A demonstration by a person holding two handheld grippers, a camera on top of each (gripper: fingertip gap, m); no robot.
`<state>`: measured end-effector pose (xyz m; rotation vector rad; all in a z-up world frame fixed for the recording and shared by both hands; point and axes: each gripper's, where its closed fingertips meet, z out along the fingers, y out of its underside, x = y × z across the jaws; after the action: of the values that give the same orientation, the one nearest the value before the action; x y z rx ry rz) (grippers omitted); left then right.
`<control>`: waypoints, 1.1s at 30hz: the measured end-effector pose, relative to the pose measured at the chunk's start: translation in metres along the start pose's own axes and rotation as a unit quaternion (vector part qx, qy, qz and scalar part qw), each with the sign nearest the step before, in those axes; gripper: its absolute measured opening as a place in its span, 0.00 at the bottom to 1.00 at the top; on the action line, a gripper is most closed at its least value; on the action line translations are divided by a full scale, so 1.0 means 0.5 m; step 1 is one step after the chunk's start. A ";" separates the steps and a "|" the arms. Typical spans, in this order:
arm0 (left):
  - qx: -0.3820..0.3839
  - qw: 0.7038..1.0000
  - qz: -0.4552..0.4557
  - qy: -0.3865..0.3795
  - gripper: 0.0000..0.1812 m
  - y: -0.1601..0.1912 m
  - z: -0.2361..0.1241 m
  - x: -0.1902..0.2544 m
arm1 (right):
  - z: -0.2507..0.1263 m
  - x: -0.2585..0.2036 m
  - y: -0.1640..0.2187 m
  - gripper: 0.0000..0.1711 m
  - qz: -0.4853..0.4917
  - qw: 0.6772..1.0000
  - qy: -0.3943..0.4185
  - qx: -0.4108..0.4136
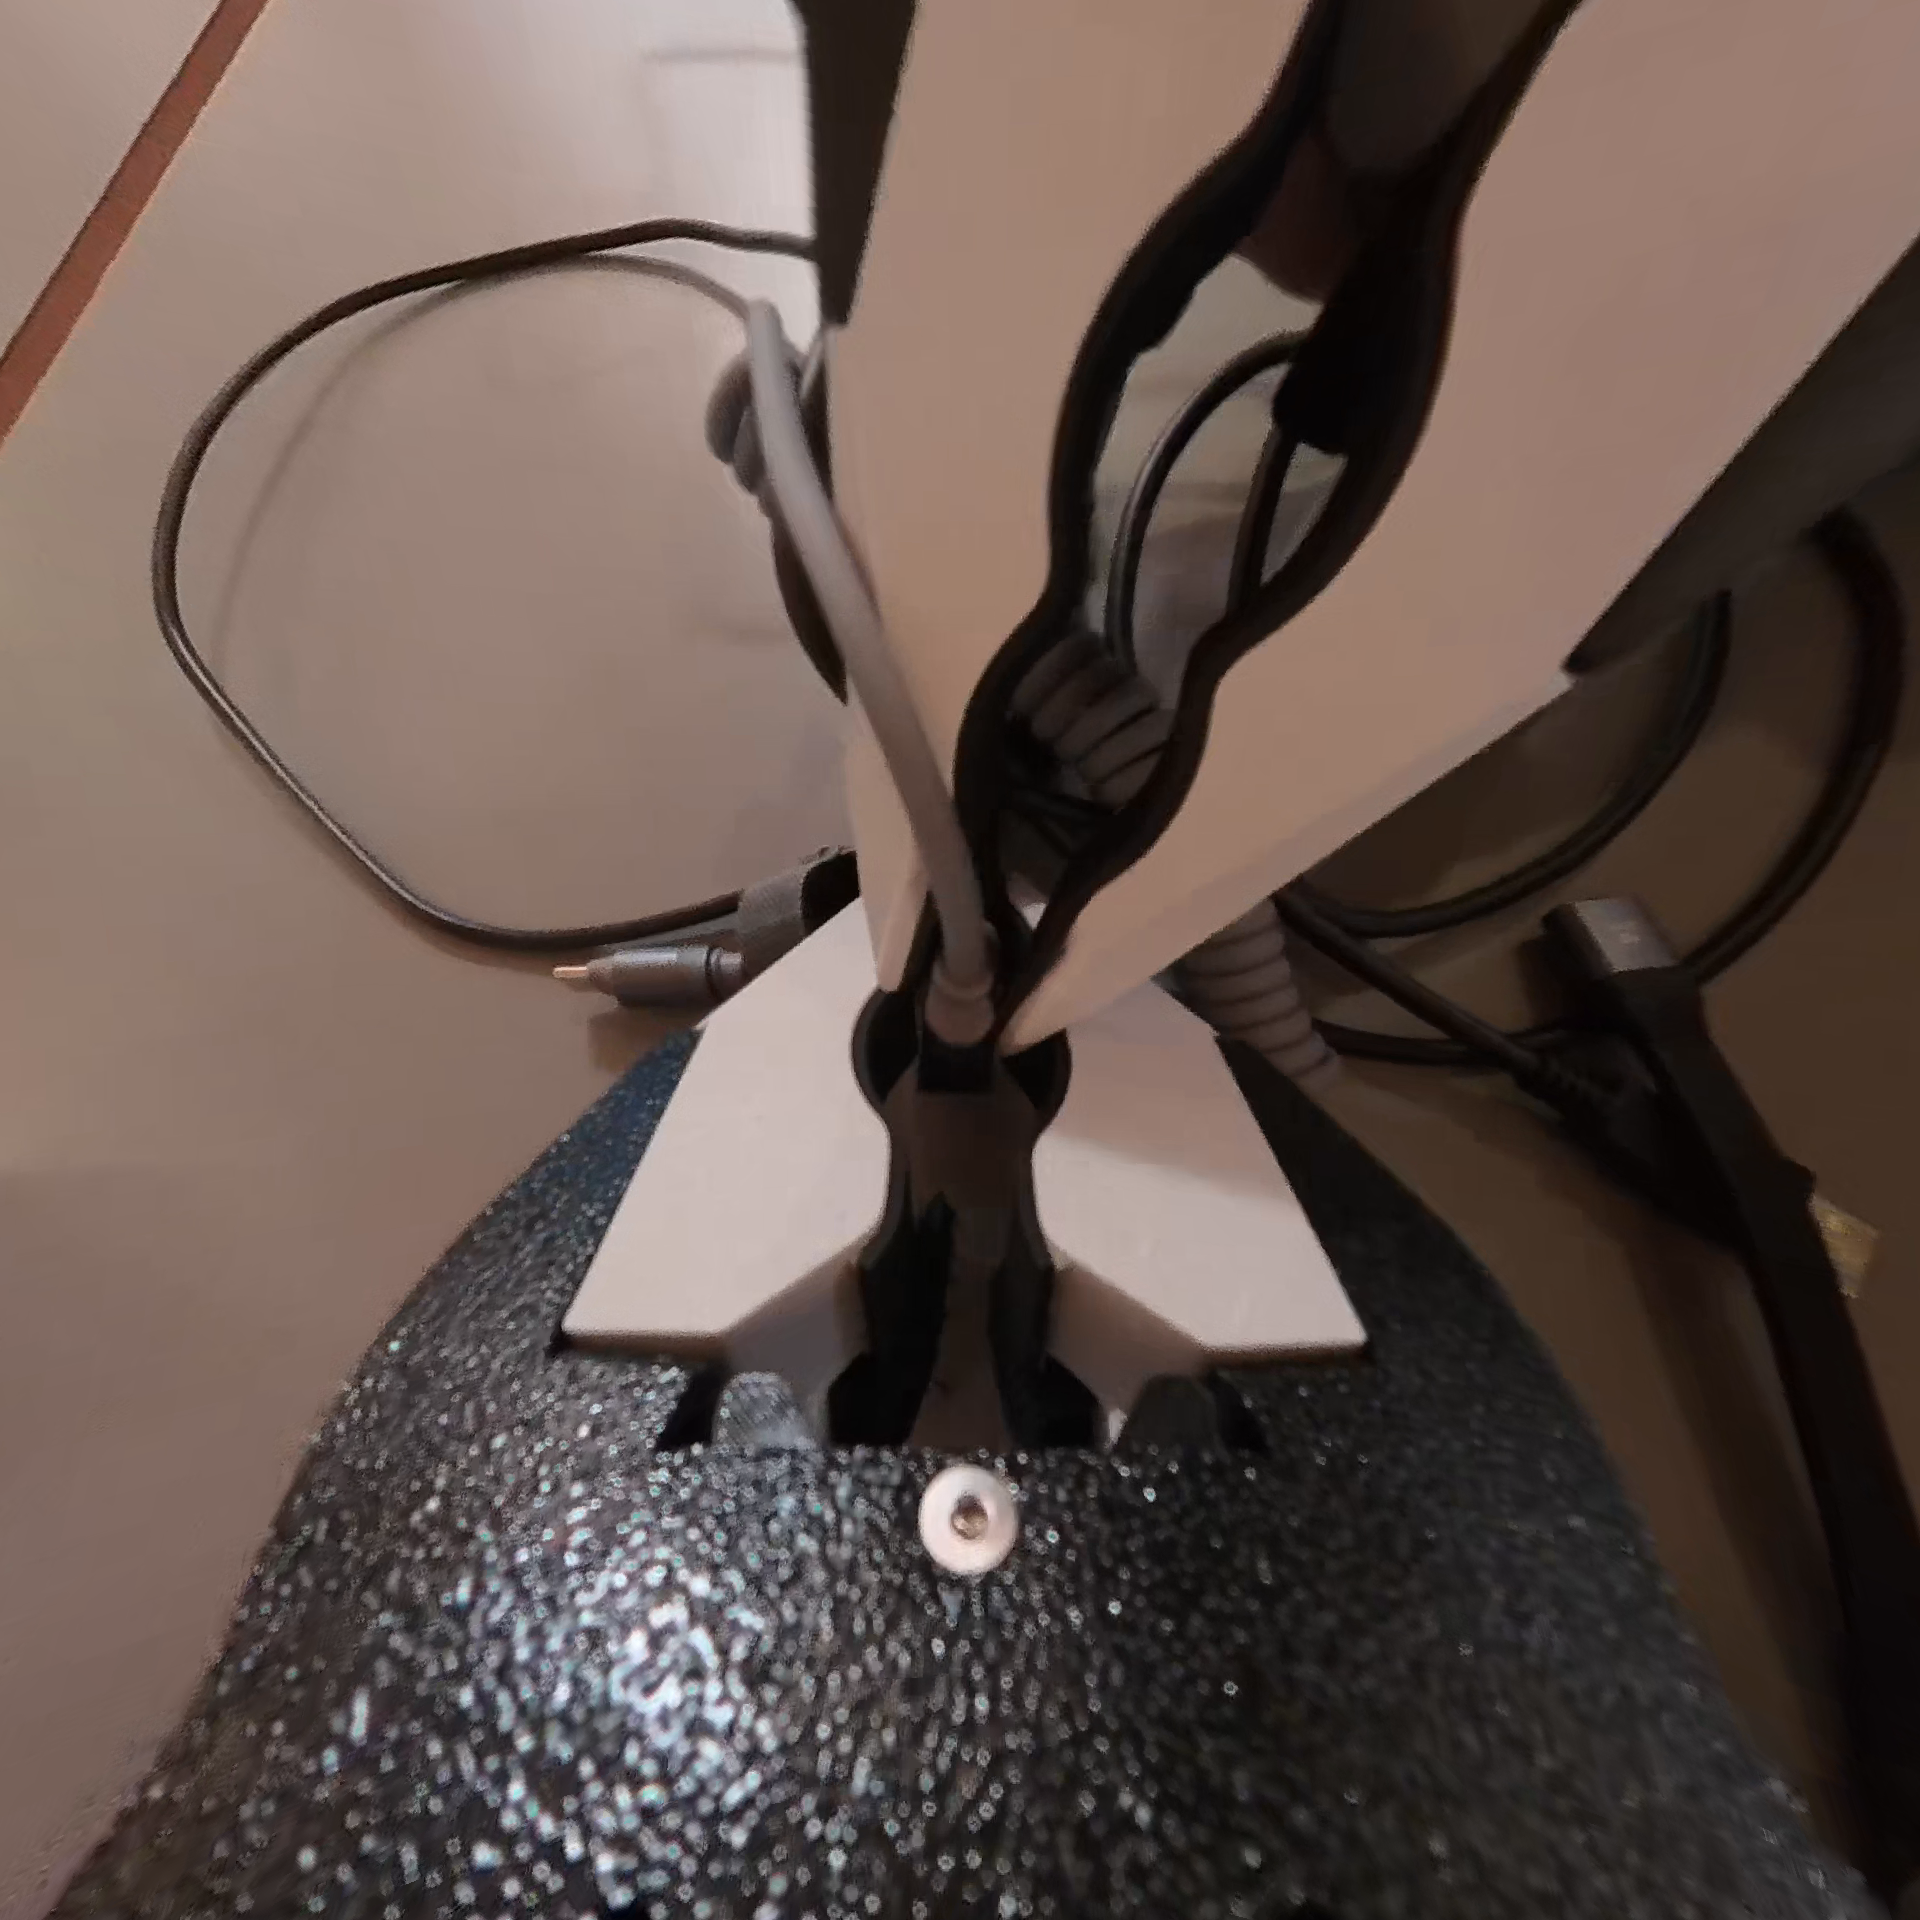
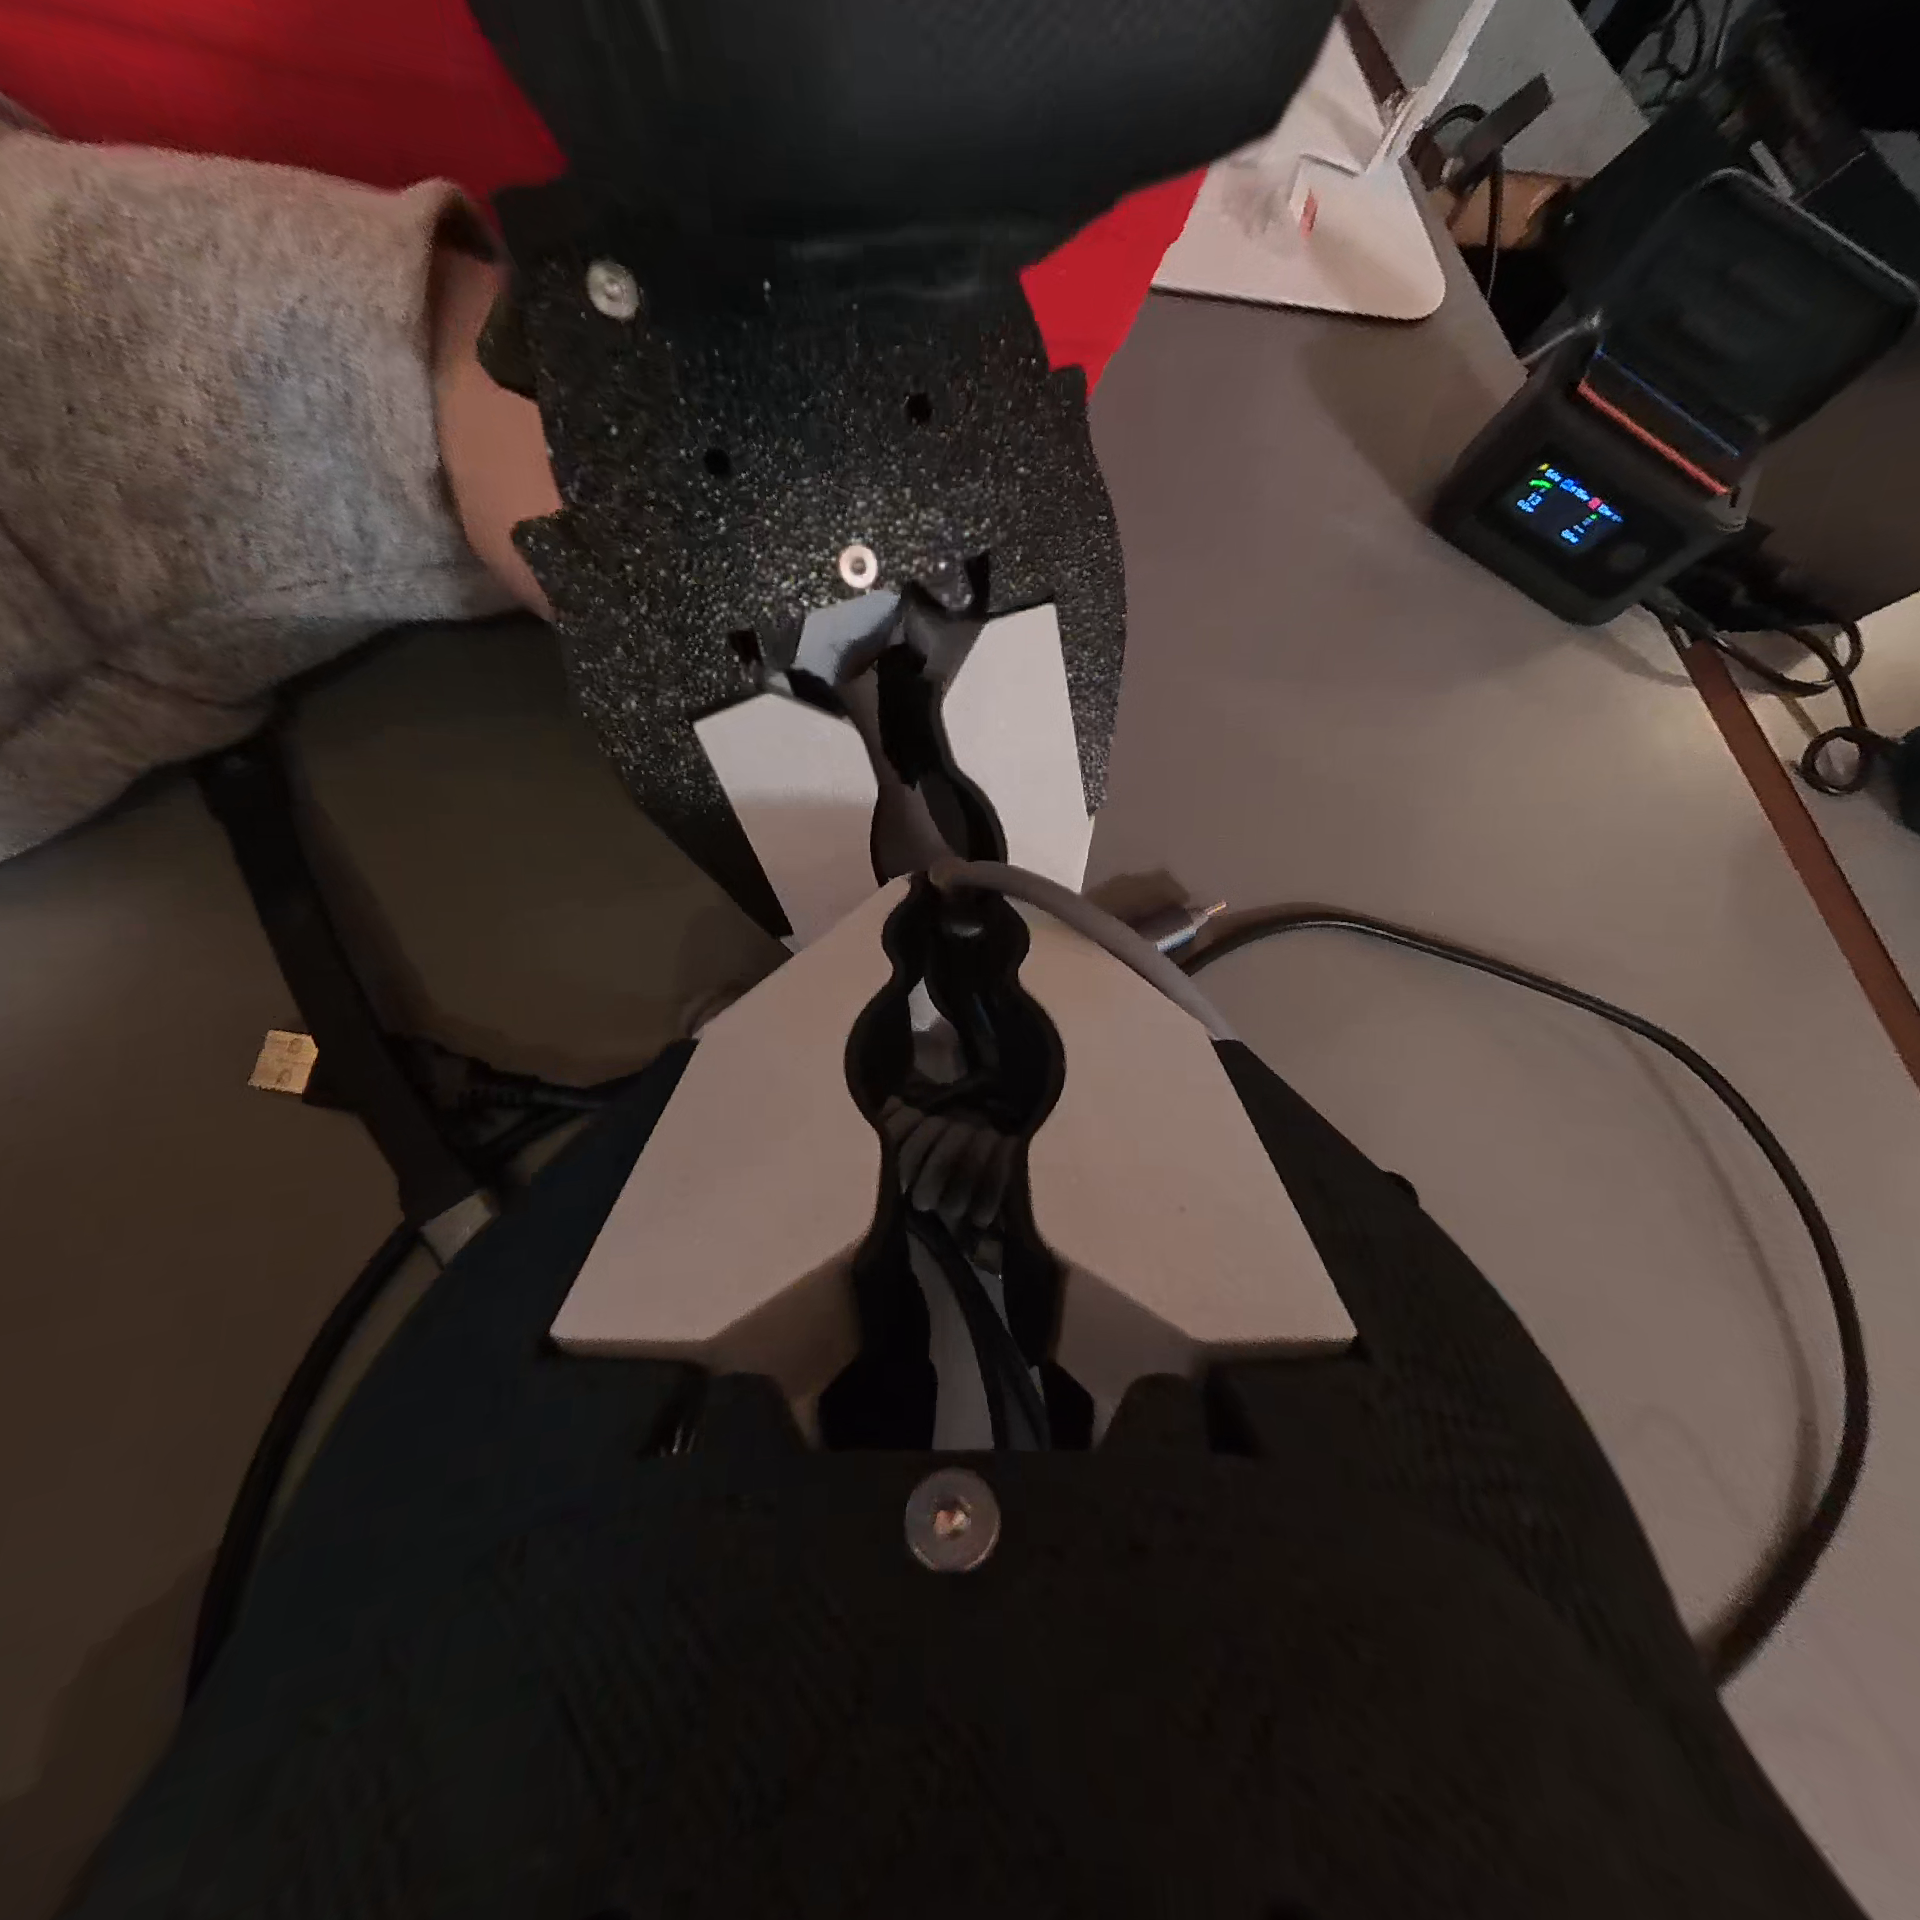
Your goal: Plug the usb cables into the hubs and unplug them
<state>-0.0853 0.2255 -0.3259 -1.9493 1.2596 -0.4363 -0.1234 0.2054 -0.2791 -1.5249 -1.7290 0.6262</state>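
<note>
In the left wrist view the left gripper (image 1: 961, 1023) fills the lower centre of the frame, its fingers drawn together on the end of a grey cable (image 1: 883, 665) that rises from the fingertips toward the upper middle; the right gripper (image 1: 997, 997) comes down from the upper right and meets it tip to tip, its fingers closed around a ribbed grey strain relief (image 1: 1091, 727) and a bundle of dark cords, though what exactly it clamps is hard to tell; to the left of centre a black cable (image 1: 260, 436) loops across the beige table (image 1: 312, 1143), and its metal-tipped plug (image 1: 649, 977) lies free on the surface just left of the fingertips; at the right edge a black USB plug (image 1: 1605, 935) rests on a darker mat. In the right wrist view the right gripper (image 2: 940, 894) sits at lower centre and the left gripper (image 2: 914, 862) faces it from above, held beside a grey sleeve (image 2: 208, 468) at upper left; the grey cable (image 2: 1112, 925) curves off to the right between them; a gold-faced USB plug (image 2: 283, 1060) lies at the left; a small black device with a lit screen (image 2: 1569, 509) stands at the upper right.
</note>
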 end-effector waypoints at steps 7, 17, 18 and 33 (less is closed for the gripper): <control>0.008 0.997 -0.063 0.036 0.10 0.009 -0.001 0.005 | -0.023 0.023 -0.004 0.05 0.098 0.991 -0.028 0.087; 0.006 1.000 0.005 0.007 0.05 -0.005 0.013 0.012 | -0.043 0.013 0.013 0.06 0.057 0.996 -0.032 0.059; 0.007 1.000 0.007 0.005 0.05 -0.007 0.015 0.013 | -0.045 0.010 0.016 0.06 0.052 0.997 -0.030 0.050; -0.010 1.000 0.015 0.010 0.05 -0.011 0.018 0.023 | -0.028 -0.006 0.028 0.06 -0.039 0.998 0.014 -0.038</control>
<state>-0.0708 0.2201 -0.3291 -1.9435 1.3095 -0.4315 -0.1037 0.2035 -0.2821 -1.5034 -1.8006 0.5028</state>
